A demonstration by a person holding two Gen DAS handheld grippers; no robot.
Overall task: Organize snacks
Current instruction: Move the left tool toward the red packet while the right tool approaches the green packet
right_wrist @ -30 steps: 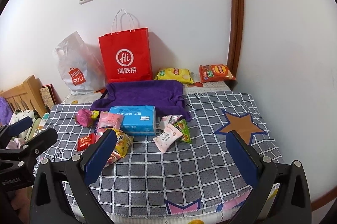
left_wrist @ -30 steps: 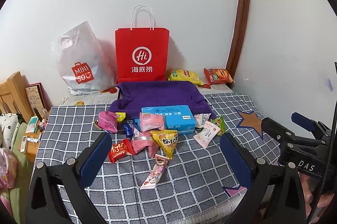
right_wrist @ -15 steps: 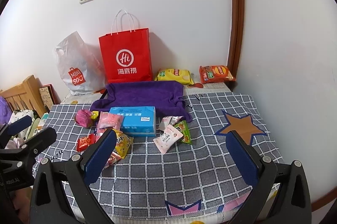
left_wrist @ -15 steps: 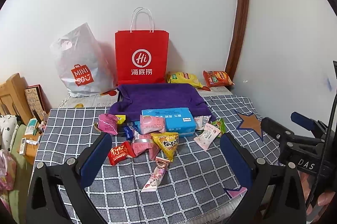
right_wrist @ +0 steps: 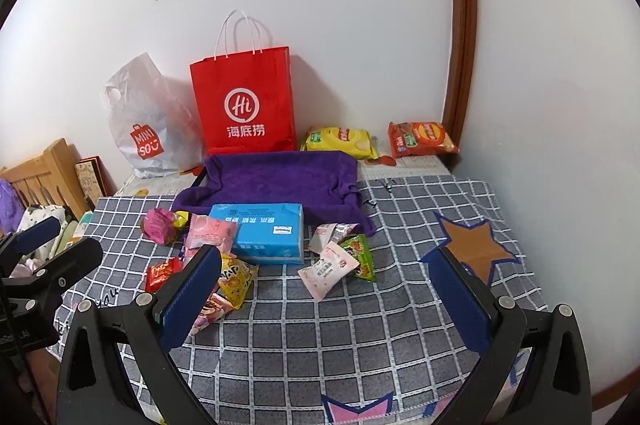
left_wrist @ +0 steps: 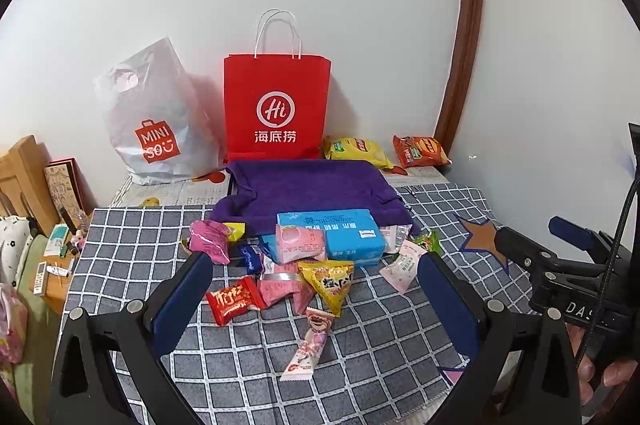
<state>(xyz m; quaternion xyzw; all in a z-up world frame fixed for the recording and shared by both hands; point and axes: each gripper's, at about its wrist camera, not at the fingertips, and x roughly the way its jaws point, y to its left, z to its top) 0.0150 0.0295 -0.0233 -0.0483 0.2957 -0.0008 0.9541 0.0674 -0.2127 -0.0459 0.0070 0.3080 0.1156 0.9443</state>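
Snacks: small packets (left_wrist: 320, 277) lay heaped at mid-table around a blue box (left_wrist: 336, 237), just near of the purple cloth (left_wrist: 308, 185).
Progress: judged barely begun; nothing looked sorted and the cloth lay bare.
Left to do: the whole heap, plus two chip bags (right_wrist: 340, 141) at the far wall.
Axis: the box's long side ran left to right; a pink stick pack (left_wrist: 310, 343) pointed near to far.
Left gripper (left_wrist: 316, 301): wide open, empty, above the near edge.
Right gripper (right_wrist: 324, 293): wide open, empty, level with it.
Surround: checked tablecloth (right_wrist: 320, 337), red bag (right_wrist: 244, 105) and white bag (right_wrist: 148, 121) by the wall.
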